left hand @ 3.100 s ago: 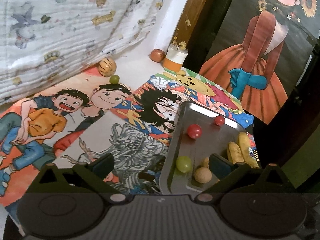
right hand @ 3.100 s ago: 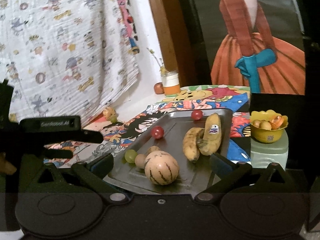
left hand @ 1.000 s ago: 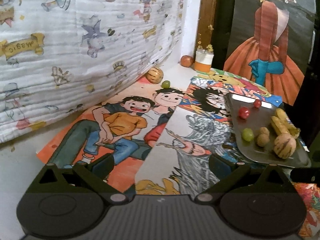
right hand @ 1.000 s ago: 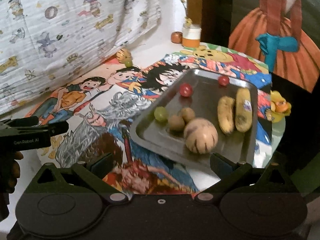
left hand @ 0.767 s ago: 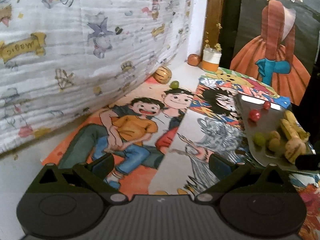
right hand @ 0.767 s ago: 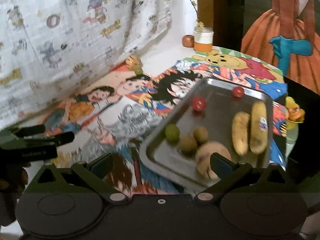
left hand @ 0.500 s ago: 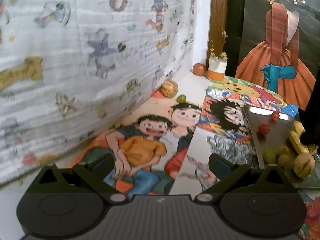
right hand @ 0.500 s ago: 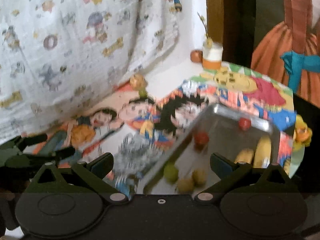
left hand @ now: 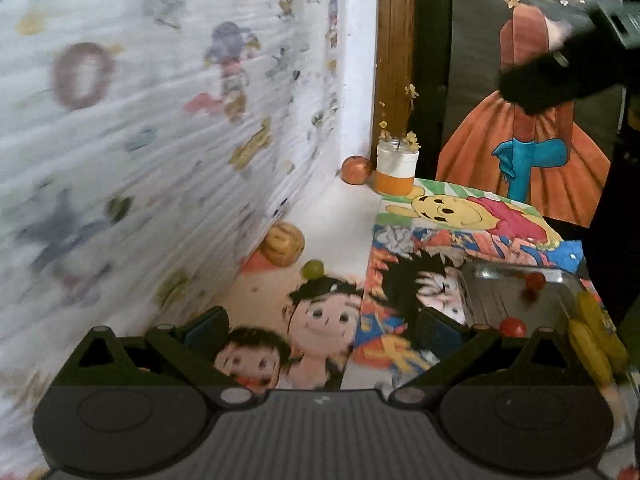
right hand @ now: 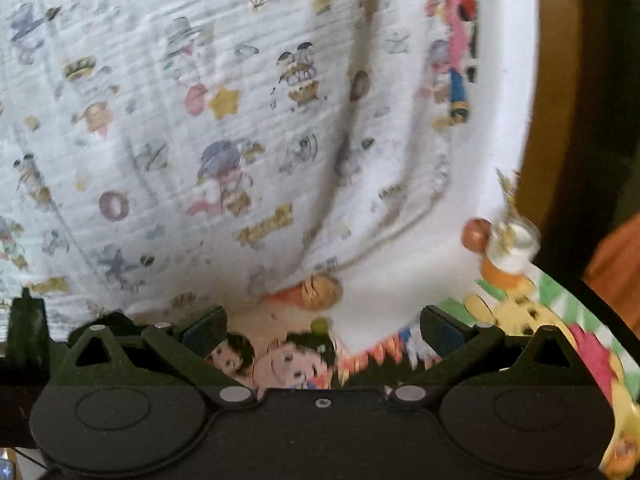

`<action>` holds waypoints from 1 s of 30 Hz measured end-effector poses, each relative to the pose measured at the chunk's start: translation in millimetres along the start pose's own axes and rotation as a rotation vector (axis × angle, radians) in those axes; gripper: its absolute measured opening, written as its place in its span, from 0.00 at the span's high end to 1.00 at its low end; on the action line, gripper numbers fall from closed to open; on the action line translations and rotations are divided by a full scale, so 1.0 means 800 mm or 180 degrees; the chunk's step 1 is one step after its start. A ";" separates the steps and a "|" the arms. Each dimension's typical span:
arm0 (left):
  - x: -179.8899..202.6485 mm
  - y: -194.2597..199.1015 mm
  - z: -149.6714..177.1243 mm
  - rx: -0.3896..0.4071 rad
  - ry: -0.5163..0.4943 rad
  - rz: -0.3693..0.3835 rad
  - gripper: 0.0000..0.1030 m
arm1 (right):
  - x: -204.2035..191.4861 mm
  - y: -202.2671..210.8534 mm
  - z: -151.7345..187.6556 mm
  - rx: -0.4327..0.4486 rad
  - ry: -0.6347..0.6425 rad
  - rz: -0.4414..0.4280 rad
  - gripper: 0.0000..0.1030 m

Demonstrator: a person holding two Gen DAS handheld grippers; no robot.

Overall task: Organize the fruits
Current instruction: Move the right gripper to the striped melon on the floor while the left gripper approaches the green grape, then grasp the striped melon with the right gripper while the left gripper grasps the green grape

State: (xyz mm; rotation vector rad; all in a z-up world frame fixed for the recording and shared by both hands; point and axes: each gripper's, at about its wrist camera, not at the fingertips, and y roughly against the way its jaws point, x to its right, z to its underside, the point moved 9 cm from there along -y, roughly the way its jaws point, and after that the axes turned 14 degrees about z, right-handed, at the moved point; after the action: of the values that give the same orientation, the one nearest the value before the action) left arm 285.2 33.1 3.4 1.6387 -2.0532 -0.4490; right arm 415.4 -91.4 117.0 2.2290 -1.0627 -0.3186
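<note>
My left gripper (left hand: 320, 326) is open and empty above the cartoon mats. Ahead of it a green grape (left hand: 313, 269) lies on the mat, with a small striped melon (left hand: 282, 244) behind it against the hanging cloth. An apple (left hand: 356, 170) sits in the far corner. The metal tray (left hand: 490, 304) at the right holds two red fruits (left hand: 512, 326) and bananas (left hand: 592, 344). My right gripper (right hand: 320, 330) is open and empty too. It faces the same grape (right hand: 320, 325), the striped melon (right hand: 322, 292) and the apple (right hand: 474, 236). The tray is out of the right wrist view.
A white and orange jar (left hand: 397, 168) with dried flowers stands beside the apple. A printed cloth (left hand: 160, 120) hangs close along the left. A dark gloved hand (left hand: 560, 76) with the other gripper shows at the upper right. A painted panel (left hand: 532, 160) stands behind the mats.
Both grippers have moved toward the back corner, so the grape and striped melon look larger. The right one swung left off the tray. Both stayed open.
</note>
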 end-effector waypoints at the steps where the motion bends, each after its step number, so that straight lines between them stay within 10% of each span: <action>1: -0.002 -0.013 -0.004 -0.0012 0.0025 0.0004 0.00 | 0.001 -0.016 -0.006 -0.0017 0.0039 -0.0064 0.01; 16: -0.046 -0.165 0.000 0.0078 0.1052 -0.0446 0.09 | -0.012 -0.253 0.002 -0.0466 -0.0065 -0.0642 0.13; 30: -0.055 -0.210 0.001 0.0186 0.1114 -0.0572 0.31 | -0.045 -0.321 0.026 -0.0772 0.0069 -0.0963 0.29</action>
State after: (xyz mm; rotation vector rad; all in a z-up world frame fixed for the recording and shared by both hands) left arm 430.1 36.8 -93.0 1.7996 -1.6855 -0.1467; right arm 538.6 47.3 -65.6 2.1622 -0.6347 -0.5220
